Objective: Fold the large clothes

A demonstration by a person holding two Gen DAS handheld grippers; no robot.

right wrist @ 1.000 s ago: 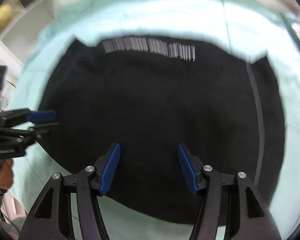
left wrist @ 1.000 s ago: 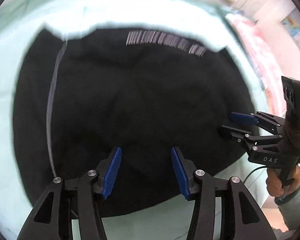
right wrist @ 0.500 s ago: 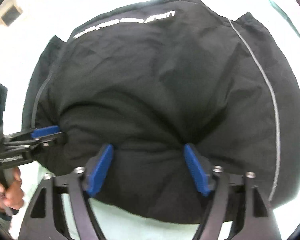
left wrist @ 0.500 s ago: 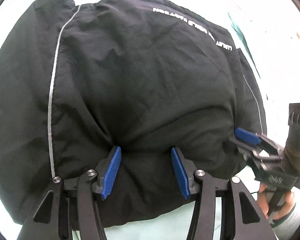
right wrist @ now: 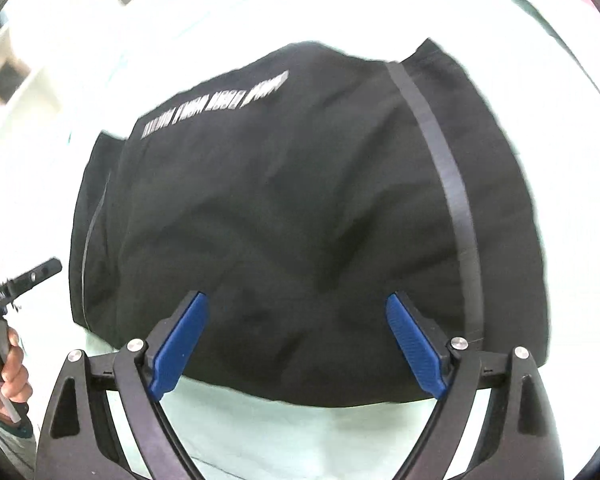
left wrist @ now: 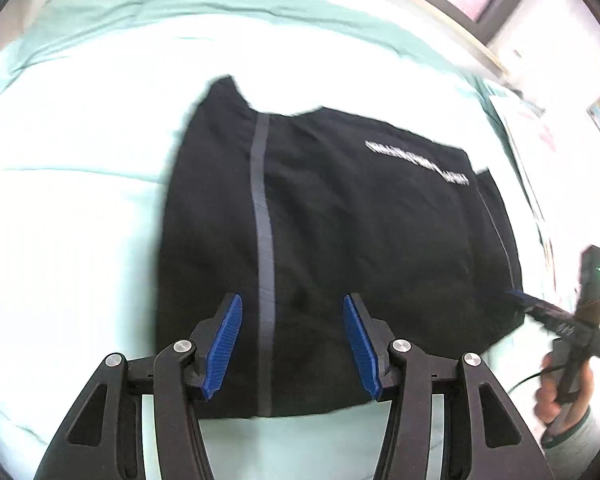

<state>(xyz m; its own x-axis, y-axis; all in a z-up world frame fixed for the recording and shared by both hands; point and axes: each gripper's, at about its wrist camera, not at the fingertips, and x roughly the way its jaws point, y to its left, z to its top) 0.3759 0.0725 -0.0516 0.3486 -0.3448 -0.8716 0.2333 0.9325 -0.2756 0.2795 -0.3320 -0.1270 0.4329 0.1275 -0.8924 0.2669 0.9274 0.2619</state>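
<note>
1. Black, folded into a thick block, the jacket lies flat on my pale green sheet, with a grey stripe along one side and blurred white lettering near its far edge.
2. My left gripper hangs over the jacket's near edge, its blue pads parted and pressing on nothing.
3. My right gripper is spread wide over the near edge, with cloth behind the gap but no pinch that I can see.
4. Each camera catches the other gripper off to the side, just beside the jacket, held in a hand.
</note>
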